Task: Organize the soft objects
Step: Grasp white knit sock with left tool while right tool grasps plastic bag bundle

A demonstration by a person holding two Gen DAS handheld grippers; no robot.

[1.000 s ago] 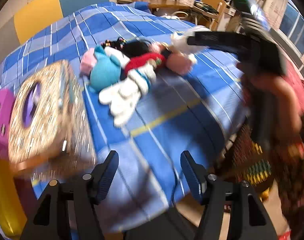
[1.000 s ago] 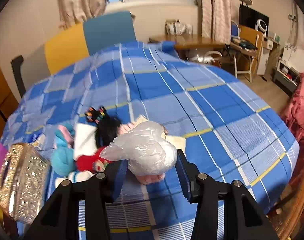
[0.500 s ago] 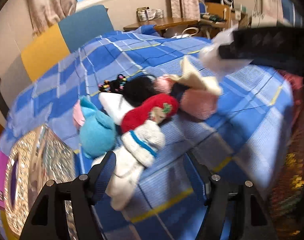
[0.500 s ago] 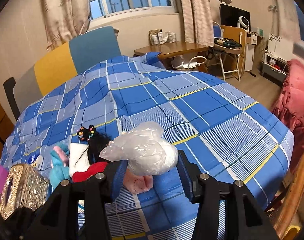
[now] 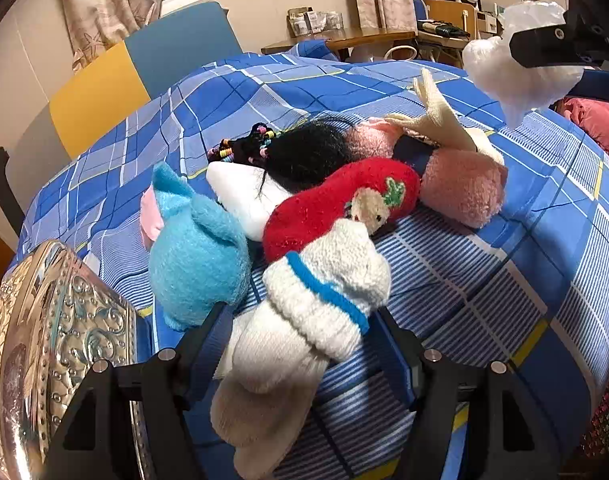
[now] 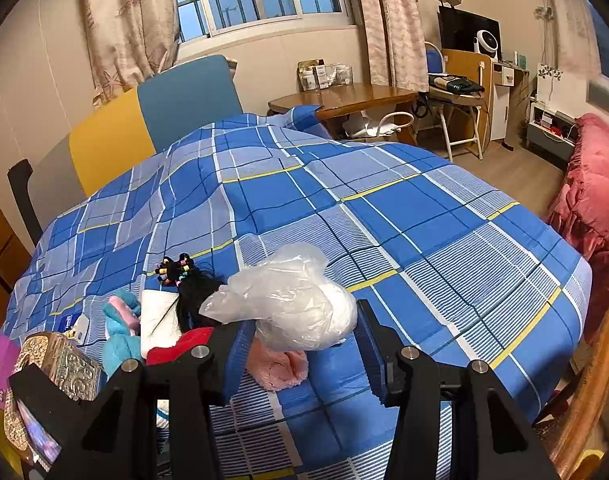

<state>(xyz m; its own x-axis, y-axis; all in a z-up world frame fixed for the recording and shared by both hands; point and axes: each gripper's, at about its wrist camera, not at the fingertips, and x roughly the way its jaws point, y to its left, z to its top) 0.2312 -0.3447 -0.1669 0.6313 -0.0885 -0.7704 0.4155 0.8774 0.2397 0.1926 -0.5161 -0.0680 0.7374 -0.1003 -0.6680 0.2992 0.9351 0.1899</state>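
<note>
My left claw has just opened wide around a white knit sock at lower centre; my right claw grips a crinkled plastic bag.

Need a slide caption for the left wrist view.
Open left gripper straddles a white knit sock on the blue plaid bedspread.

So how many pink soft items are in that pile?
2 I can see: a fuzzy pink roll at the pile's right end, and a small pink piece tucked behind the blue plush. More may be buried.
</note>
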